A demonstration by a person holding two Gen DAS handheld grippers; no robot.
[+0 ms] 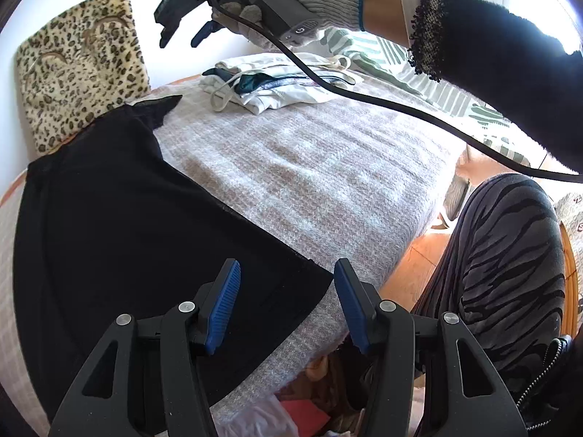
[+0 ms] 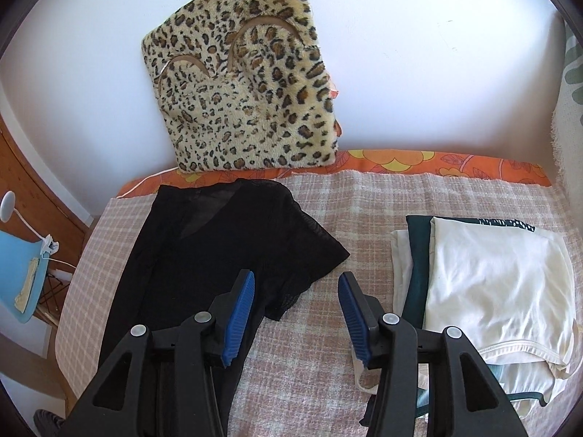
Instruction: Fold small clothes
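Black, thin fabric lies spread on the bed (image 2: 364, 196): a black top (image 2: 204, 251) laid flat along the bed's left side, its neckline toward the far edge by the wall and one short mesh sleeve (image 2: 306, 255) pointing toward the middle. I hold a gripper in each hand. My left gripper (image 1: 288, 302) hangs above the top's hem at the near edge of the bed, its blue fingers (image 1: 223, 306) apart with nothing between them. My right gripper (image 2: 297, 317) hangs over the sleeve side, fingers likewise spread and empty. At the bed's right side, toward the far edge, sits a stack of folded clothes (image 2: 488, 284), cream with some dark green. A leopard-print cushion (image 2: 247, 87) leans on the wall at the far edge. By my judgement the top is laid out ready and its first fold has not started. The next move likely calls for pinching the sleeve edge and the hem on one side, then carrying both across evenly, since thin mesh slips and bunches easily.
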